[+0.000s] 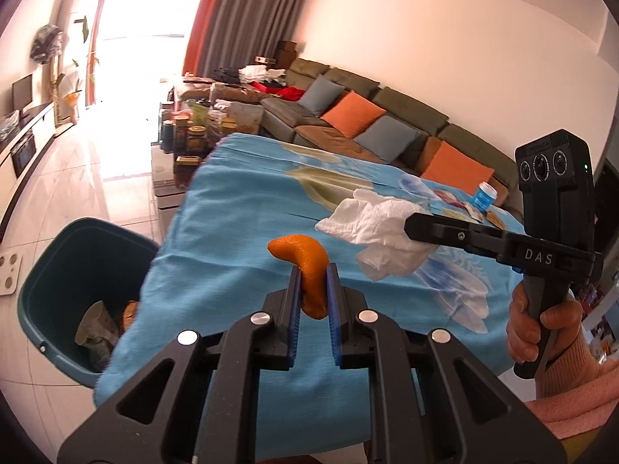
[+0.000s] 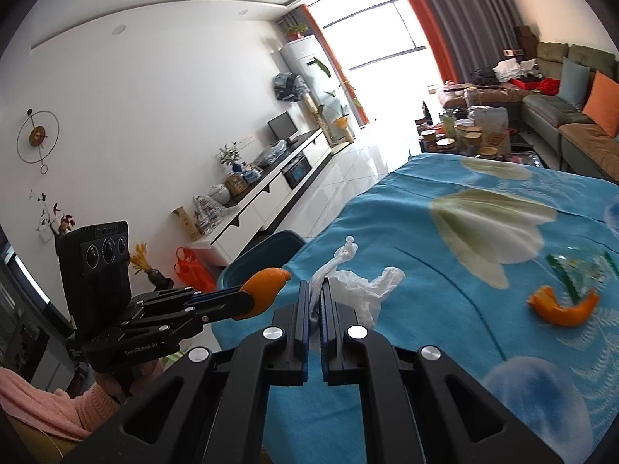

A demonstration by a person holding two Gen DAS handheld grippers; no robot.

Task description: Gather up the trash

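My left gripper (image 1: pixel 313 270) is shut on a curved piece of orange peel (image 1: pixel 305 263), held above the table's blue cloth (image 1: pixel 247 208). The same peel (image 2: pixel 267 284) shows at the left gripper's tip in the right wrist view. My right gripper (image 2: pixel 318 290) is shut on a crumpled white tissue (image 2: pixel 359 286), seen from the left wrist as the tissue (image 1: pixel 371 228) hanging from black fingers. A dark teal trash bin (image 1: pixel 73 263) stands on the floor at the table's left edge, with some trash inside. Another orange peel (image 2: pixel 561 307) lies on the cloth at right.
A torn green wrapper (image 2: pixel 580 266) lies beside the loose peel. A small blue cup (image 1: pixel 484 195) and packets (image 1: pixel 452 199) sit at the far table edge. A cluttered coffee table (image 1: pixel 193 131) and a sofa (image 1: pixel 367 116) lie beyond; a TV cabinet (image 2: pixel 271 189) lines the wall.
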